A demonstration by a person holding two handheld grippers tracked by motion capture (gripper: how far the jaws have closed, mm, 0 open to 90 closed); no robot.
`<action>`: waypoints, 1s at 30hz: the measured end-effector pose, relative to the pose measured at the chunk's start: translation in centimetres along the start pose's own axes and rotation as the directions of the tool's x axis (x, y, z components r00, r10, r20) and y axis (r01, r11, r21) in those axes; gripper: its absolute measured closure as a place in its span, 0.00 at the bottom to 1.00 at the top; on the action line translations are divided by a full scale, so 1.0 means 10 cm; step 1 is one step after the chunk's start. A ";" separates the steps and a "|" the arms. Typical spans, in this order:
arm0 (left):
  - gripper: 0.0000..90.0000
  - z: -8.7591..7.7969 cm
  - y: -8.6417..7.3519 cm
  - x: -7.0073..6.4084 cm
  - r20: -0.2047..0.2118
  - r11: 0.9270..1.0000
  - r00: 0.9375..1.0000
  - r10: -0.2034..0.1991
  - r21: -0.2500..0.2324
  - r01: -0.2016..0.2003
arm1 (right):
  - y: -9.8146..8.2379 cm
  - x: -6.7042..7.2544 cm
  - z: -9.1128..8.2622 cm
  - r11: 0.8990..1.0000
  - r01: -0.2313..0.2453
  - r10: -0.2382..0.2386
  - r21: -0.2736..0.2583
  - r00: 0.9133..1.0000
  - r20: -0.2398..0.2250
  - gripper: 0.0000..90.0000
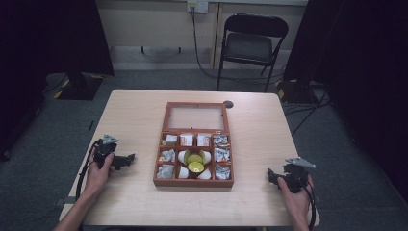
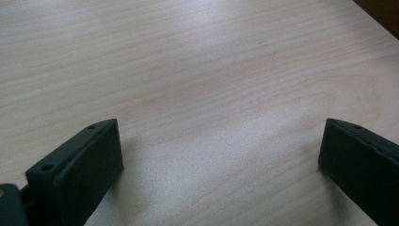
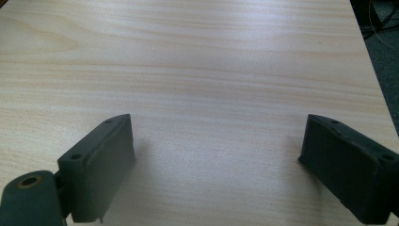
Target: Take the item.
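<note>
Square wooden compartment box (image 1: 193, 182), glass-paned lid

Two forearms reach in from the near edge, each hand gripping a two-jaw gripper low over the table. The left hand (image 1: 100, 169) sits at the near left, its left gripper (image 1: 126, 160) pointing right toward the middle, a grey plate on top and a cable looping back along the wrist. The right hand (image 1: 294, 195) sits at the near right, its right gripper (image 1: 272, 176) pointing left, also topped by a grey plate. In both gripper views the black jaws stand wide apart with nothing between them, just above the bare wood.
</note>
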State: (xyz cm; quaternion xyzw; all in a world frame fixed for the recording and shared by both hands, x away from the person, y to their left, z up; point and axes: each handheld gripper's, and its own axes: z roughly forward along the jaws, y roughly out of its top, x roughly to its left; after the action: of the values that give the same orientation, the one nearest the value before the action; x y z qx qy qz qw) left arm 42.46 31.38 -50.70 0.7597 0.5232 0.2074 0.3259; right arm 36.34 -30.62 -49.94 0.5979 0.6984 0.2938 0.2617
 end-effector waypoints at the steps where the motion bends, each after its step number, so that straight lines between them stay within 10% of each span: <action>1: 0.00 0.00 0.00 0.00 0.000 1.000 1.000 0.000 0.001 0.000 | 0.00 0.00 0.00 1.000 -0.001 0.001 0.001 1.000 0.001 0.10; 30: 0.00 0.00 0.00 0.00 0.000 1.000 1.000 0.000 0.000 0.000 | 0.08 0.04 -0.16 0.999 -0.031 0.029 -0.013 0.994 -0.101 0.26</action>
State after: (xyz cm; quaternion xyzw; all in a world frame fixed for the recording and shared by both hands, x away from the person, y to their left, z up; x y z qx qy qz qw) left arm 42.46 31.38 -50.70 0.7597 0.5231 0.2075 0.3258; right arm 35.70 -30.32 -48.24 0.5908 0.6995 0.3324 0.2262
